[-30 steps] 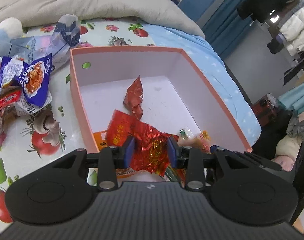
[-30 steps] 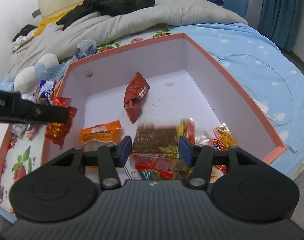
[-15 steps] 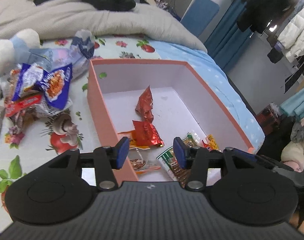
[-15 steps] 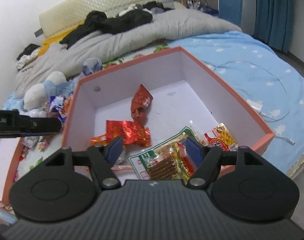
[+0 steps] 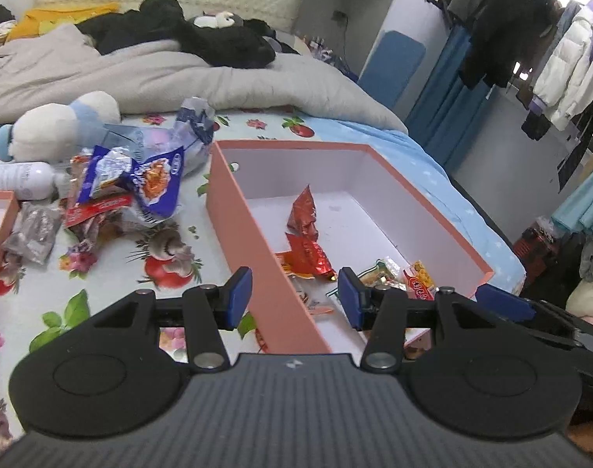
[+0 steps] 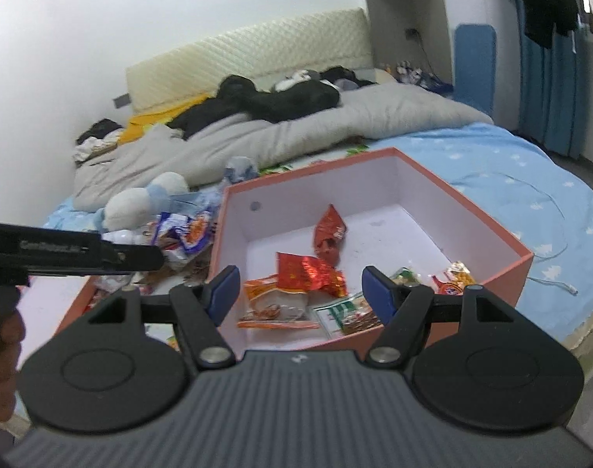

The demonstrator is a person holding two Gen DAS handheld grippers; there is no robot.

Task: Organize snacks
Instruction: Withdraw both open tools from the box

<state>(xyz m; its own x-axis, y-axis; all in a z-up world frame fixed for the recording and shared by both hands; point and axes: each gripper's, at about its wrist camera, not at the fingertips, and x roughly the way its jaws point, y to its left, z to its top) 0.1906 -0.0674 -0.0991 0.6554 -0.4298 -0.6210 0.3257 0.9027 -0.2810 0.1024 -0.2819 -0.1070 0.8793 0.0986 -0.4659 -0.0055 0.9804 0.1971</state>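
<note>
Both grippers have pulled back from the pink box [image 5: 257, 230] since the earlier frames, and each has let go of its packet. One second ago the left gripper [image 5: 294, 298] clamped a crinkled red foil packet [image 5: 308, 257] and the right gripper [image 6: 302, 292] clamped a brown snack bar pack. Both jaw sets have just been opening and now stand apart with nothing between the blue pads.

Current positions:
- Red foil packet: on the box floor, near the left wall.
- Second, darker red packet [image 6: 329, 234]: further back in the box, tilted upward.
- Orange packet [image 6: 275, 304]: just in front of the red foil packet in the right wrist view.
- Green-and-white pack [image 6: 349, 312] and yellow-red packet [image 6: 454, 279]: along the box's near edge.

Outside the box, to its left on the fruit-print sheet [image 5: 113, 284], lies a loose pile of snacks topped by a blue-and-white bag [image 5: 152, 179]. Its printing is too small to read. A plush toy [image 5: 58, 124] and a white bottle [image 5: 19, 181] lie beside the pile.

In the right wrist view the left gripper's side carries pale lettering, blurred beyond reading.
</note>
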